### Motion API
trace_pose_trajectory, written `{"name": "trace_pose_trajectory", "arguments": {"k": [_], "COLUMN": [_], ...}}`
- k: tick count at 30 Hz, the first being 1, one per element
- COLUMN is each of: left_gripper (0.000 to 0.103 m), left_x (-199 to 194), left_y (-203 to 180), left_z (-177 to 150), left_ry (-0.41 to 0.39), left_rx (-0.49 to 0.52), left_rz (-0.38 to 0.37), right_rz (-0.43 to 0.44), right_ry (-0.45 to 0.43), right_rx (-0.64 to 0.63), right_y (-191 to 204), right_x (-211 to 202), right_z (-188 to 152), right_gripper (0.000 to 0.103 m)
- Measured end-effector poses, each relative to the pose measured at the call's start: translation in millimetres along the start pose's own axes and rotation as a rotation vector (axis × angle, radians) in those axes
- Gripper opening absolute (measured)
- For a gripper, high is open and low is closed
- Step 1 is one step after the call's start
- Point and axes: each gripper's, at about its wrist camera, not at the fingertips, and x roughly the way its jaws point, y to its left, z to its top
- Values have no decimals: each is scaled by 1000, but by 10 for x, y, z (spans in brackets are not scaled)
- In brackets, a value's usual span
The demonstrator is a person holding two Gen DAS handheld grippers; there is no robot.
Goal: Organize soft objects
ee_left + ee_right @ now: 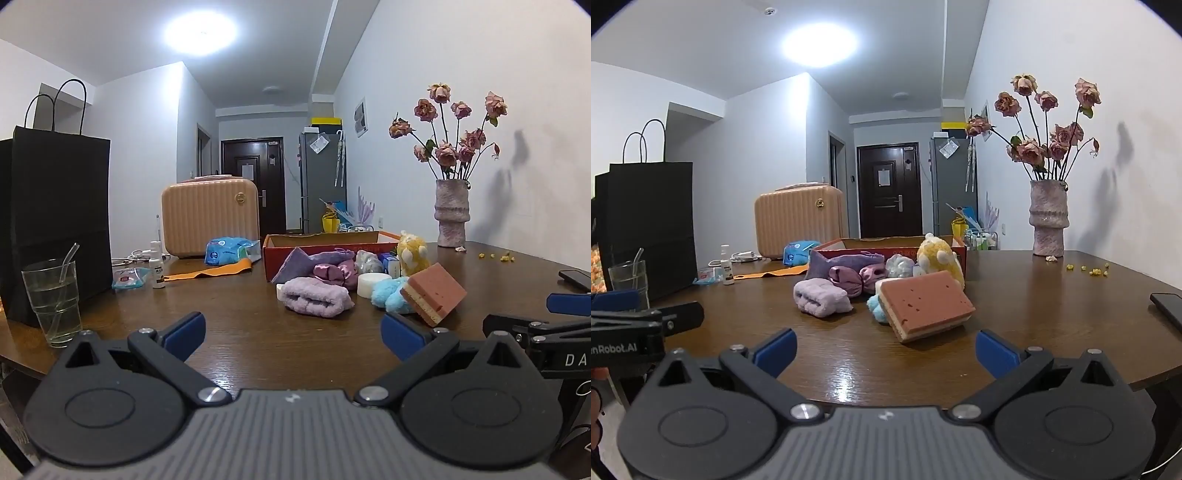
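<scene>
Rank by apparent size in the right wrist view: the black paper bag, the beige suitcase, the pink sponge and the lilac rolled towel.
1. black paper bag
2. beige suitcase
3. pink sponge, though it is nearest the camera, so it looks bigger
4. lilac rolled towel

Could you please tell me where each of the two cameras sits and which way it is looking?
Left wrist: on the left gripper, low over the table, facing the lilac towel and red box; open jaws, right gripper's tip at right.
Right wrist: on the right gripper, facing the pink sponge; open jaws, left gripper at left.
Shared: towel, sponge, box, vase.
</scene>
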Motion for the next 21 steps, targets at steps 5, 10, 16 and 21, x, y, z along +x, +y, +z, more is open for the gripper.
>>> {"name": "trace_pose_trajectory", "arguments": {"k": [5, 10, 16, 21], "left_gripper": [103, 103, 103, 103], "left_x": [-7, -17, -19, -15], "left_y": [-10, -9, -6, -4], "left_z": [10, 12, 12, 17], "left_ry": [-1, -2, -3, -2], "left_rx": [3, 2, 1, 2], "left_rz": [1, 2, 3, 1], "right_rz": [-2, -2, -3, -2], "right_ry": [-2, 0, -1, 0], "right_rx": [2, 3, 4, 3], "right_y": [6, 6, 8, 8], "right_x": [-10, -5, -5, -5], "right_z": [-6, -6, -9, -8], "right_gripper": [103, 103, 103, 103]}}
